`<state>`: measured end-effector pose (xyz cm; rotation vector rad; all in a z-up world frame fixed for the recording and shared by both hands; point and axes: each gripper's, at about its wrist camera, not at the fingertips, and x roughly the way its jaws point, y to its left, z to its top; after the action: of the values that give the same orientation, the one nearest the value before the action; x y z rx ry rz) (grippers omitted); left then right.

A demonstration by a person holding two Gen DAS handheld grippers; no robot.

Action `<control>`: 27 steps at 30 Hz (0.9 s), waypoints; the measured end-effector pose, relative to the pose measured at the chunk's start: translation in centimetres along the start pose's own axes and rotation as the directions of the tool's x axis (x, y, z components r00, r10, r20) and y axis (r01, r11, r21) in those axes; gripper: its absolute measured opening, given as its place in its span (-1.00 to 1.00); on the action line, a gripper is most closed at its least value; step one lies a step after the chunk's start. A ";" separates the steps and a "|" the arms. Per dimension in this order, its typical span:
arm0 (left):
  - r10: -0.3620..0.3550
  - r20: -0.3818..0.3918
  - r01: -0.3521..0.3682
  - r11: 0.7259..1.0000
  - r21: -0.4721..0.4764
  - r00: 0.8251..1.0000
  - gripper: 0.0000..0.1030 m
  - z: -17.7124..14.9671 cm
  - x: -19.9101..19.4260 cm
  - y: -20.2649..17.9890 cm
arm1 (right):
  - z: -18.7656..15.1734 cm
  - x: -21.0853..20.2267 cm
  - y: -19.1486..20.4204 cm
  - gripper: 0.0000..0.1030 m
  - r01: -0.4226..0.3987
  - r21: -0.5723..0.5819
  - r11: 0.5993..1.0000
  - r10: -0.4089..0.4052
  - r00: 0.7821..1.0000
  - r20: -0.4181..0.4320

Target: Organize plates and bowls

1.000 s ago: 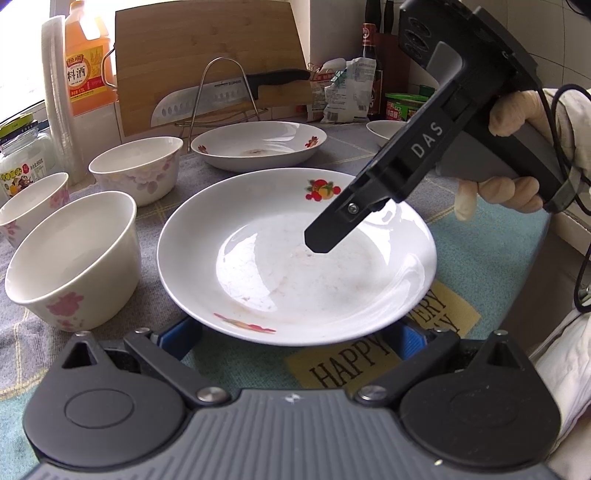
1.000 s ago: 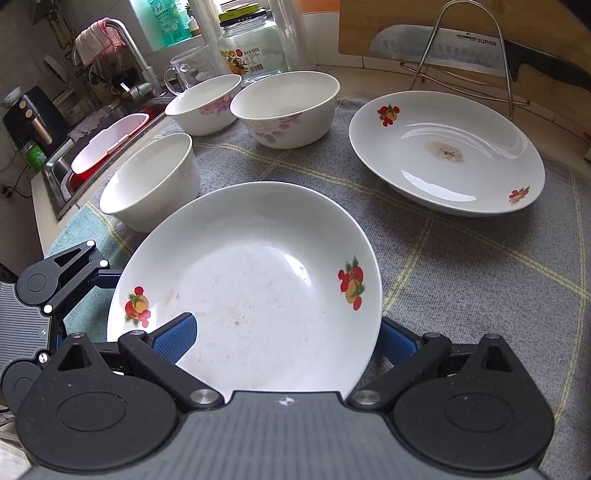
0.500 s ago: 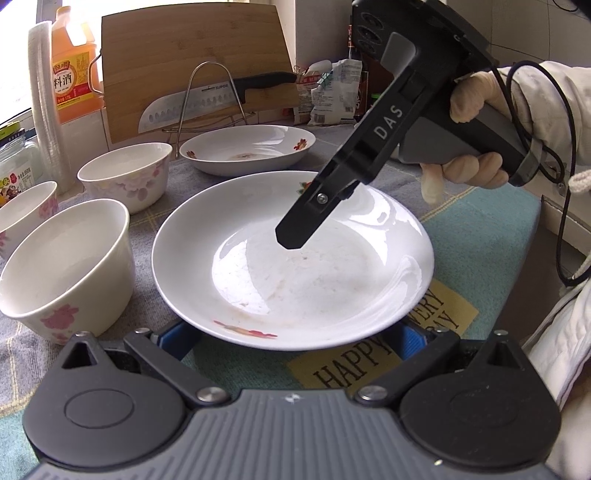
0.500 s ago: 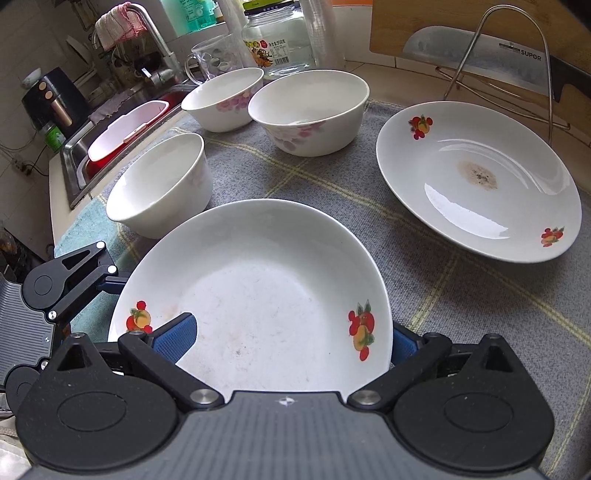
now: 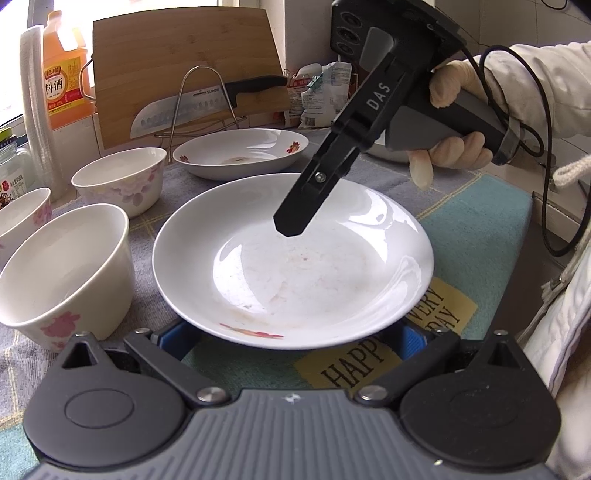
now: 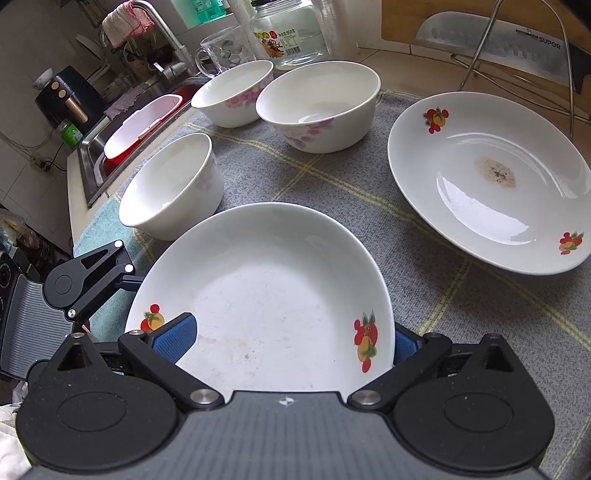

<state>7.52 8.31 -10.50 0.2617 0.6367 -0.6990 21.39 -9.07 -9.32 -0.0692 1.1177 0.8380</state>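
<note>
My right gripper is shut on the rim of a white plate with fruit prints, one blue pad on its inside and the other past its edge. In the left wrist view the same plate hovers just above the mat, with the right gripper reaching over it from behind. Below the plate's near edge my left gripper is open, its pads spread wide. A second, stained plate lies at the far right. Three white flowered bowls stand to the left.
A grey checked mat covers the counter. At the back a cutting board and a knife on a wire rack stand by an orange bottle. A sink, glass mug and jar lie far left.
My right gripper has carried the plate forward and up; the bowls and second plate now sit nearer in its view. The left gripper stayed open under the plate's near edge.
</note>
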 end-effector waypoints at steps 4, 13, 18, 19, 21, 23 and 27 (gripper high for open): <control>-0.003 0.008 0.003 1.000 0.003 1.000 1.00 -0.1 0.0 0.1 | 0.3 0.0 -0.5 1.00 -0.038 0.023 0.999 0.038 0.999 -0.002; -0.006 0.004 0.006 1.000 0.008 1.000 1.00 0.0 -0.1 0.1 | 0.9 0.2 -1.1 1.00 -0.094 0.052 0.994 0.096 0.995 -0.038; -0.006 0.000 0.006 1.000 0.009 1.000 0.99 0.1 0.0 0.0 | 0.9 0.2 -1.1 1.00 -0.096 0.049 0.994 0.098 0.994 -0.048; -0.006 -0.001 0.006 1.000 0.009 1.000 0.99 0.1 0.0 0.0 | 1.0 0.2 -1.2 1.00 -0.099 0.053 0.994 0.101 0.994 -0.049; -0.005 -0.004 0.005 1.000 0.012 1.000 0.99 0.2 0.1 0.0 | 1.0 0.2 -1.3 1.00 -0.102 0.062 0.993 0.105 0.993 -0.051; -0.004 -0.007 0.004 1.000 0.013 1.000 0.98 0.2 0.1 -0.1 | 1.1 0.2 -1.3 1.00 -0.101 0.065 0.993 0.104 0.993 -0.053; 0.004 -0.012 -0.004 1.000 0.019 1.000 0.98 0.3 0.1 -0.2 | 1.1 0.3 -1.2 1.00 -0.094 0.065 0.993 0.098 0.993 -0.058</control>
<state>7.54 7.97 -10.33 0.2846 0.6413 -0.7001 23.04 -9.21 -9.43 0.0104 1.2115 0.8913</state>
